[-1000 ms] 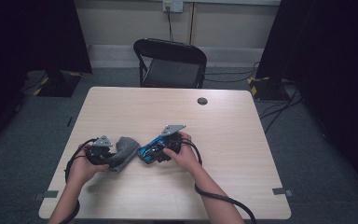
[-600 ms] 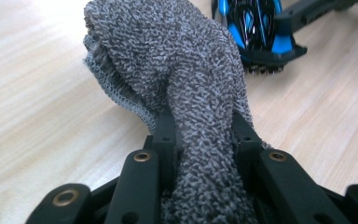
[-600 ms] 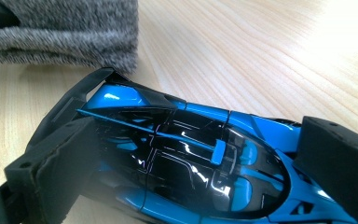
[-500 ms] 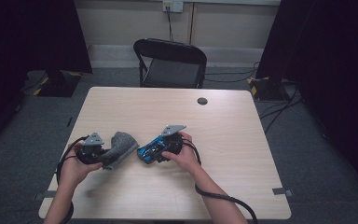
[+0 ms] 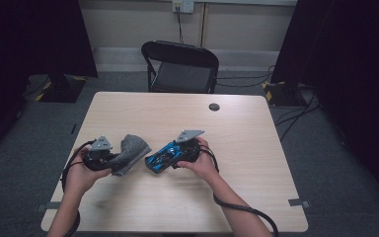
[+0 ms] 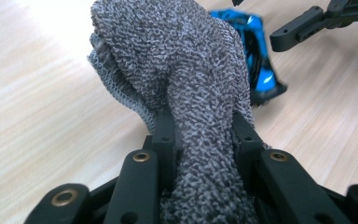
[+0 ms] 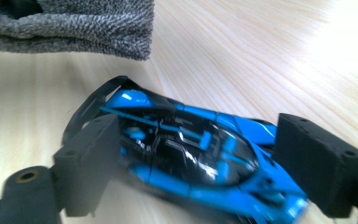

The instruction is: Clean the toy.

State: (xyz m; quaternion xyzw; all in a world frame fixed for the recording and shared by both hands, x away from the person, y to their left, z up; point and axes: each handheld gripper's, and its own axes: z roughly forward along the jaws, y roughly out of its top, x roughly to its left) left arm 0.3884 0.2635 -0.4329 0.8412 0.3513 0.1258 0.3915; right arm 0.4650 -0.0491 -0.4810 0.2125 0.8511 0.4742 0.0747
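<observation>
Left gripper sits near the table's left edge, toward the near side, jaws clamped tight on a grey knitted cloth. In the left gripper view the cloth is pinched between both black fingers, bunching up and flopping out past the tips, its loose end hanging over the wood.

Right gripper is about mid-table, just right of the cloth, a small gap between. Blue toy car lies between its jaws. In the right gripper view the car sits crosswise between the two pads; the jaws have just been closing in on it. The left pad looks against the car's side, the right pad close by its tail, contact unclear through blur. Cloth edge shows just beyond the car.
</observation>
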